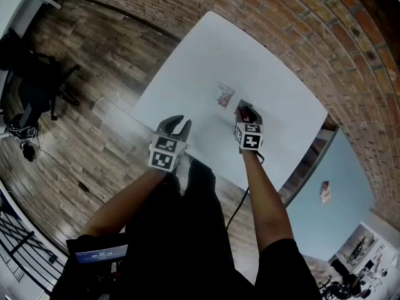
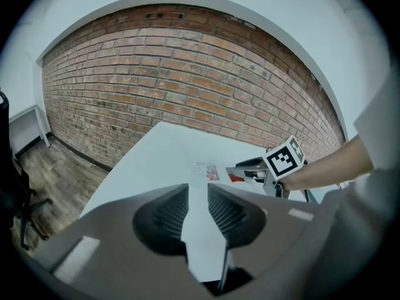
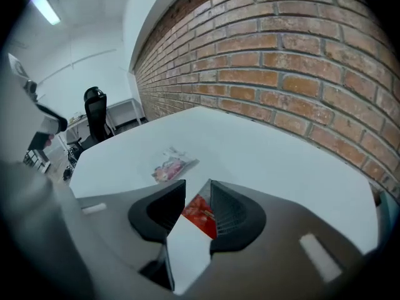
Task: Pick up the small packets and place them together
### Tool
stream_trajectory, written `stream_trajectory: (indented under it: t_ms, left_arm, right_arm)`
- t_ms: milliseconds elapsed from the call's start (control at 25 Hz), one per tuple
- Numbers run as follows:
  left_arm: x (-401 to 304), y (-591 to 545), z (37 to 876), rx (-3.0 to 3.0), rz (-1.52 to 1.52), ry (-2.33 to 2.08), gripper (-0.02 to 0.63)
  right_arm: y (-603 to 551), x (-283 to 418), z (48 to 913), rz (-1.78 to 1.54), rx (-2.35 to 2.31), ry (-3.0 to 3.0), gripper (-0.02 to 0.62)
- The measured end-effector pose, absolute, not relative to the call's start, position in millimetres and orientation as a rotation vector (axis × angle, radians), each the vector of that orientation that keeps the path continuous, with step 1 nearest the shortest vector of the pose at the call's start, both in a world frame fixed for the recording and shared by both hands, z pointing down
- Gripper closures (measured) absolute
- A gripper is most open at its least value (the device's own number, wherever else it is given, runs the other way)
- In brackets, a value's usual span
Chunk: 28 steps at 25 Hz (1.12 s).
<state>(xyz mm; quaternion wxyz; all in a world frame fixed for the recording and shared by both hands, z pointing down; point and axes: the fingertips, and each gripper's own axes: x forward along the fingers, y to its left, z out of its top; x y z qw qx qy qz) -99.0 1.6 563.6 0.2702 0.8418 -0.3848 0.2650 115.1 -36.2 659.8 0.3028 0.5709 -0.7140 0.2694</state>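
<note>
A clear packet with pink print (image 1: 225, 95) lies flat on the white table (image 1: 187, 74); it also shows in the left gripper view (image 2: 208, 170) and the right gripper view (image 3: 172, 165). Just to its right, a red packet (image 3: 200, 216) sits between the jaws of my right gripper (image 1: 244, 110). It leans on the right-hand pad, and a gap shows at the left pad. From the left gripper view the red packet (image 2: 236, 177) shows low under that gripper (image 2: 247, 167), close to the clear packet. My left gripper (image 1: 177, 122) hovers open and empty near the table's front edge.
A brick wall (image 2: 187, 74) runs along the table's far side. A black office chair (image 1: 34, 86) stands on the wooden floor to the left. A second pale blue table (image 1: 350, 186) at the right carries a small item (image 1: 325, 191).
</note>
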Motion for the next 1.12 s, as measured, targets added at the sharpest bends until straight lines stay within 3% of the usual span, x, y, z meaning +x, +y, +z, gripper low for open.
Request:
stream_trajectory:
  t_ms: [400,880,1120]
  left_arm:
    - [-133.7,4.0,572.5,2.248,0.713,-1.047,0.512]
    - [-165.1,-0.6,581.9,2.224,0.712,-1.052,0.512]
    - [-166.7,-6.5,573.4,2.237,0.686,-1.049,0.512]
  right_arm:
    - [-62.2,37.1,666.4,0.633,1.4,-1.913,0.427]
    - [-66.9,46.0,687.7,0.752,1.605,-1.727,0.425]
    - [-66.0,54.5,652.1,0.68,1.697,-1.779,0.39]
